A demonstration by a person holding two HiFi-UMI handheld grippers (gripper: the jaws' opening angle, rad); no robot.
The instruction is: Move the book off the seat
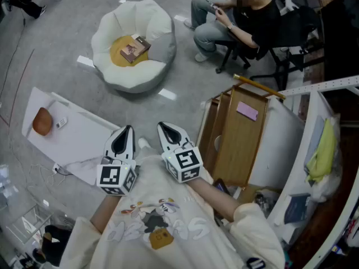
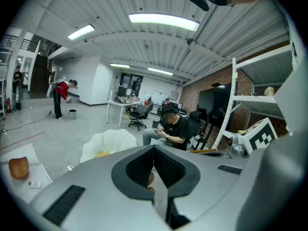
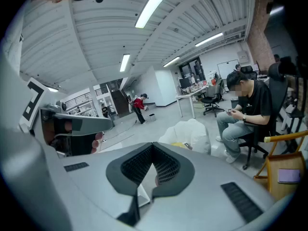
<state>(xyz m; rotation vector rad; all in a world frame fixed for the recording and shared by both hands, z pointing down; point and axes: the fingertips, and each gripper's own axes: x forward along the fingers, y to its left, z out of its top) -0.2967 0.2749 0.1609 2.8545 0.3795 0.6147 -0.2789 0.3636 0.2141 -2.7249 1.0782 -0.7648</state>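
A brown book (image 1: 134, 49) lies on the yellow centre of a white petal-shaped seat (image 1: 154, 24) on the floor, far ahead of me. Both grippers are held close to my chest, well short of the seat, pointing towards it. The left gripper (image 1: 128, 130) has its jaws together with nothing between them. The right gripper (image 1: 163, 127) is shut too, and empty. In the left gripper view the seat (image 2: 109, 141) shows beyond the left gripper (image 2: 154, 149). The right gripper view has the seat (image 3: 192, 130) past the right gripper (image 3: 153, 146).
A person in black (image 1: 249, 18) sits on an office chair right of the seat. A wooden frame (image 1: 240, 136) and a white shelf unit (image 1: 314, 144) stand to my right. A white board (image 1: 73, 142) with a brown object (image 1: 42, 121) lies on the floor at left.
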